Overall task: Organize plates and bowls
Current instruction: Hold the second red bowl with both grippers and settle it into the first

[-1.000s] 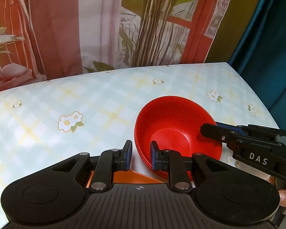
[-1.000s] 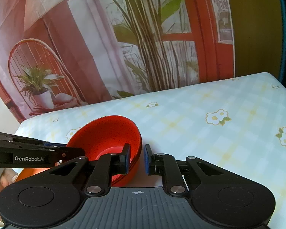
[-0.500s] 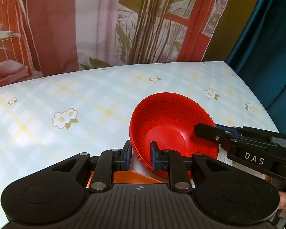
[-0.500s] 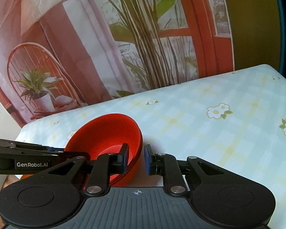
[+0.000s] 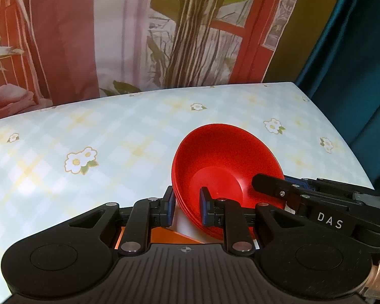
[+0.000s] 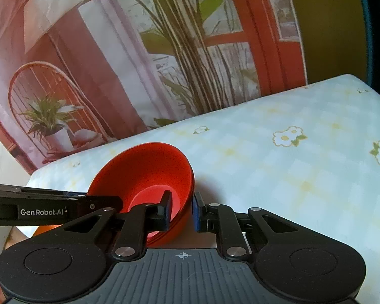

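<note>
Since a second ago the red bowls (image 5: 223,167) have drifted slightly left and higher in the left wrist view, otherwise unchanged. They are a nested stack, held tilted above the flowered tablecloth (image 5: 88,136), likely so both tools share the load. The left gripper (image 5: 186,209) pinches the near rim, one pad inside and one outside; the right gripper (image 6: 181,211) clamps the opposite rim likewise. An orange item (image 5: 164,236), partly hidden, lies beneath.

Black linkage-armed left gripper (image 5: 186,209) and right gripper (image 6: 181,211); blue pads, silver pivot screws, ribbed grey housing, white "DAS" and "GenRobot.AI" lettering.
</note>
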`<state>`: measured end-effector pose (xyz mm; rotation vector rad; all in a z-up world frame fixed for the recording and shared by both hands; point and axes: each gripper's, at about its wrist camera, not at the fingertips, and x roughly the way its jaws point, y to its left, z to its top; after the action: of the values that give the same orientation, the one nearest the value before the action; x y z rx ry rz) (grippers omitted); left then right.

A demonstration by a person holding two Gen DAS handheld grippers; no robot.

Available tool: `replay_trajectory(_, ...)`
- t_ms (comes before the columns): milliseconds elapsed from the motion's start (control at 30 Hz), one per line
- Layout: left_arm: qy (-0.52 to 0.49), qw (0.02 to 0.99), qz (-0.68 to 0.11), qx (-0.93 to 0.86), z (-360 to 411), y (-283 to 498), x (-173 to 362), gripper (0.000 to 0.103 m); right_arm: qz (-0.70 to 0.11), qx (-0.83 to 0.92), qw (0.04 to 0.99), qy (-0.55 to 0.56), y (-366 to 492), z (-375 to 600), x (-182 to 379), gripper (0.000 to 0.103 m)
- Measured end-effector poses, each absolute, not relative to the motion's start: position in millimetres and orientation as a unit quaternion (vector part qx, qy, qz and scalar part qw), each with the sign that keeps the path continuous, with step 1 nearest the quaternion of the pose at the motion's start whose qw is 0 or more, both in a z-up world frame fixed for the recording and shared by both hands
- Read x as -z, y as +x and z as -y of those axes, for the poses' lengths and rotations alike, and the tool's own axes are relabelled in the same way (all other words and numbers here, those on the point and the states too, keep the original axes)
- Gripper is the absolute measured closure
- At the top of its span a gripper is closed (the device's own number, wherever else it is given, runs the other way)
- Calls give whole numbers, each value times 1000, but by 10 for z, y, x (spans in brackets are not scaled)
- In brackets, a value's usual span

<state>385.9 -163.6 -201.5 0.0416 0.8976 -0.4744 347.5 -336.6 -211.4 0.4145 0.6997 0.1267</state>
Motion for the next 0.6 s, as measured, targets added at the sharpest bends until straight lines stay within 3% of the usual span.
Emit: replay_trajectory(600,22,877,-404,257,1706,3596,1712,82,-320,-35,923,211,3178,3492,1845,87)
